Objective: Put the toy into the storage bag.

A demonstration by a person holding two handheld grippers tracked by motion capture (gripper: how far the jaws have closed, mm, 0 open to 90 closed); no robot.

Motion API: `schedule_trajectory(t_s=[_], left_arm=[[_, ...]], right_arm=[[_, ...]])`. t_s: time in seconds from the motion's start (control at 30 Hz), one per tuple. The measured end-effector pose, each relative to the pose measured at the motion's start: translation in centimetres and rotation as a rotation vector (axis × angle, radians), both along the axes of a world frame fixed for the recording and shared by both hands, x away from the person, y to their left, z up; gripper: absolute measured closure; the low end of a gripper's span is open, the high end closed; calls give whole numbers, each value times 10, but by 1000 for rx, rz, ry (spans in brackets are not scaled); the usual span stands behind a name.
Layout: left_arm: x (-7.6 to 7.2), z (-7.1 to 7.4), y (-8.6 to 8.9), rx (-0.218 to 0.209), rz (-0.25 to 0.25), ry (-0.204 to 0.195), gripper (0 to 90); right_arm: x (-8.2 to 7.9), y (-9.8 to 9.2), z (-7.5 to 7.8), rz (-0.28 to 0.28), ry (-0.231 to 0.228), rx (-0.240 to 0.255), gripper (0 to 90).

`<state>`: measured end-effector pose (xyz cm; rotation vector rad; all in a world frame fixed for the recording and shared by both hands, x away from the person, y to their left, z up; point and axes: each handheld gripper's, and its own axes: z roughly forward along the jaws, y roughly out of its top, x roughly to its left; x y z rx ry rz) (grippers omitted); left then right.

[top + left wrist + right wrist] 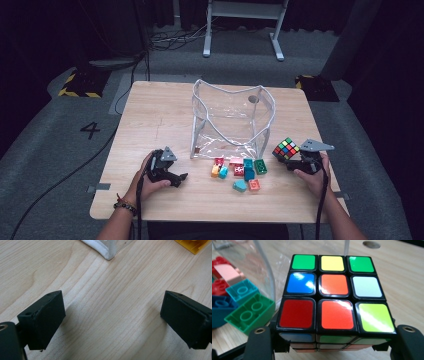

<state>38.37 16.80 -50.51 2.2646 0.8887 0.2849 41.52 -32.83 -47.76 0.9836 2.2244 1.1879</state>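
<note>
Cube picked up, nothing bagged yet.
Right hand-held gripper clamps puzzle cube beside clear bag, above counter; left hand-held gripper wide apart, empty; blocks loose outside bag.

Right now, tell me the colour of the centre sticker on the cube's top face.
Orange. The puzzle cube shows it best in the right gripper view, held between the right gripper's fingers.
</note>
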Motion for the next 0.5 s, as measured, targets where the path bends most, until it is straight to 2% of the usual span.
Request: schedule_trajectory(t_s=[0.03, 0.1, 0.3, 0.5], left_arm=[[0, 0, 0, 0, 0, 0, 59], [0, 0, 0, 0, 0, 0, 59], [0, 0, 0, -3, 3, 2, 55], [0, 0, 0, -2, 3, 2, 54]], right_arm=[[0, -1, 3, 2, -1, 6, 340], [1, -4, 8, -2, -31, 12, 340], [4, -9, 24, -10, -60, 26, 340], [5, -11, 50, -1, -101, 54, 340]])
